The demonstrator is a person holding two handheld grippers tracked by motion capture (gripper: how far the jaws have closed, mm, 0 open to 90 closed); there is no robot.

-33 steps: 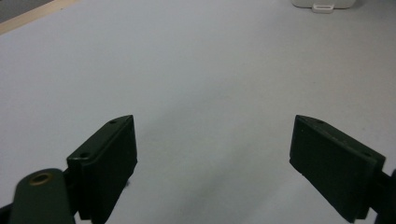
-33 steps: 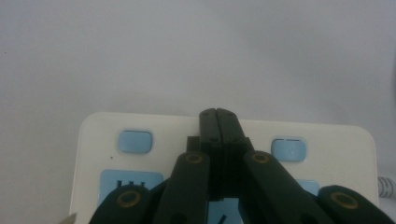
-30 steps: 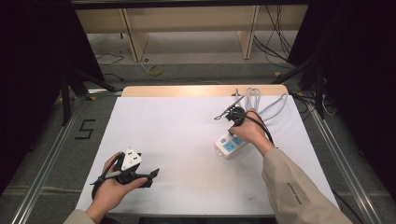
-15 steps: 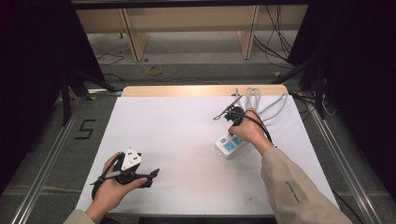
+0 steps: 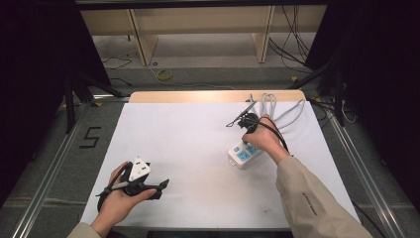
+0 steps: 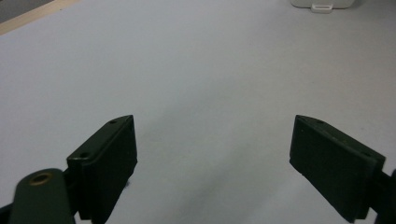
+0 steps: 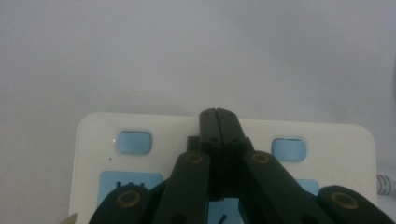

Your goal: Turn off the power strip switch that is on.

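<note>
Right gripper [image 7: 218, 114], jaws closed and empty, over the strip [image 7: 327, 140]: press straight down on the switch [image 7: 133, 142] at 9 o'clock.

1 power strip [image 5: 242, 154], 2 claws [image 5: 159, 187]

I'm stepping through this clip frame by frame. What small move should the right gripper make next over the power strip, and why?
Probably press the right gripper straight down: its jaws are shut together, poised over the white power strip between two blue buttons, as if about to push something there.
</note>
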